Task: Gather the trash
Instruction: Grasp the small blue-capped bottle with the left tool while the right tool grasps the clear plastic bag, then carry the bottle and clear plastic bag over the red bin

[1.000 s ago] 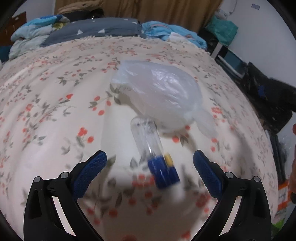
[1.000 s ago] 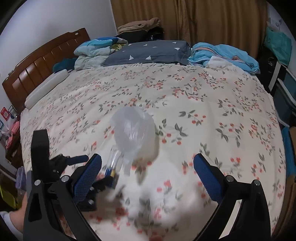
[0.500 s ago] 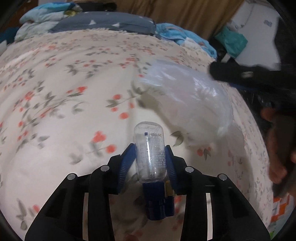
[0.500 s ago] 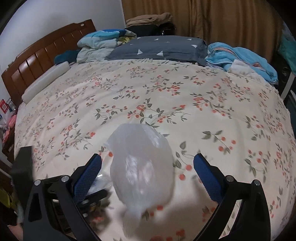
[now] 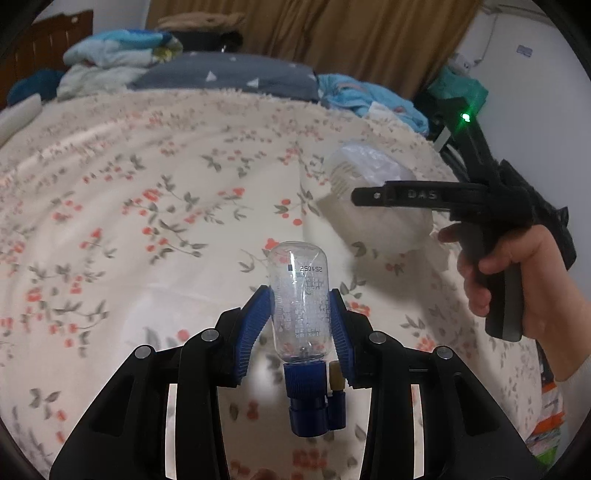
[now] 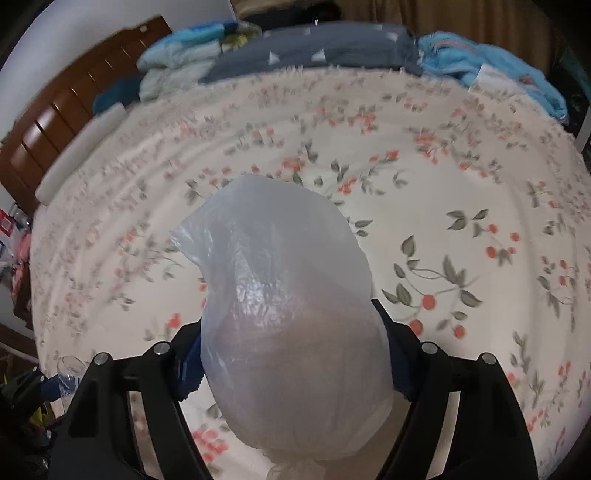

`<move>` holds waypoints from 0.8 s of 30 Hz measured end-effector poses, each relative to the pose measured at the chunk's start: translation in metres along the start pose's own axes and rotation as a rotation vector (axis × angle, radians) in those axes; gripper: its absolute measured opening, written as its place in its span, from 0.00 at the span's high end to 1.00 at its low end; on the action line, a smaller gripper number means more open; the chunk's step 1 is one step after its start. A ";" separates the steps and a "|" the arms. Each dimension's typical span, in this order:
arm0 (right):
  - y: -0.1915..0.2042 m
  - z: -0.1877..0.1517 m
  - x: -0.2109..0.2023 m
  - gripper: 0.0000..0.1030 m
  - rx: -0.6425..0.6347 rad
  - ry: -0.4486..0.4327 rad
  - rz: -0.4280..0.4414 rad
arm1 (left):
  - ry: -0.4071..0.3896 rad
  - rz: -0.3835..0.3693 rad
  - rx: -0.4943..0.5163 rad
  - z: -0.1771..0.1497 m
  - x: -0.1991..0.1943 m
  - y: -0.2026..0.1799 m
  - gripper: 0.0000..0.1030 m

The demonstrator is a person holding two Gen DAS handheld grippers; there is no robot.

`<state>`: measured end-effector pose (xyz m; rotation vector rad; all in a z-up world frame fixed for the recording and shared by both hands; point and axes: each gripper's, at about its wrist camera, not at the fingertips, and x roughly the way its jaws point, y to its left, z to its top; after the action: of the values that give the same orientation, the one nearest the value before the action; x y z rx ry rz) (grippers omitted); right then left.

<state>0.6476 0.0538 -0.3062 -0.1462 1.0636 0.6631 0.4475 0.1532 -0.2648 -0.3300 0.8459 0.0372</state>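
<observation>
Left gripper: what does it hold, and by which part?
The left gripper holds the clear bottle by the middle of its body, blue cap toward the camera.

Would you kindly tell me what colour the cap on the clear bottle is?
Dark blue cap, seen best in the left wrist view.

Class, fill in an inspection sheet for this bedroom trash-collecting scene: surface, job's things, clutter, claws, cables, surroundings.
Surface: floral bedspread, lightly wrinkled.
Job's things: clear bottle with blue cap, cap toward the camera; translucent plastic bag, full.
Clutter: folded blue bedding and grey pillow at the far edge.
Claws: left claw shut on the bottle; right claw has just been closing, its jaws against the bag's sides.
Cables: nothing seen.
Surroundings: wooden headboard, brown curtain.
</observation>
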 end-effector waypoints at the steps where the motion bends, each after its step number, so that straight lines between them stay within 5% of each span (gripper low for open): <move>1: 0.003 -0.004 -0.015 0.26 -0.002 -0.025 0.006 | -0.009 0.003 0.008 0.000 -0.007 -0.001 0.64; 14: 0.065 -0.099 -0.224 0.26 -0.081 -0.292 0.075 | -0.147 0.060 0.079 -0.022 -0.133 -0.036 0.64; 24: 0.107 -0.184 -0.343 0.26 -0.098 -0.415 0.053 | -0.213 0.086 0.101 -0.066 -0.235 -0.061 0.64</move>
<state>0.3397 -0.0864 -0.0865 -0.0609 0.6379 0.7553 0.2527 0.0988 -0.1154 -0.1904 0.6480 0.1075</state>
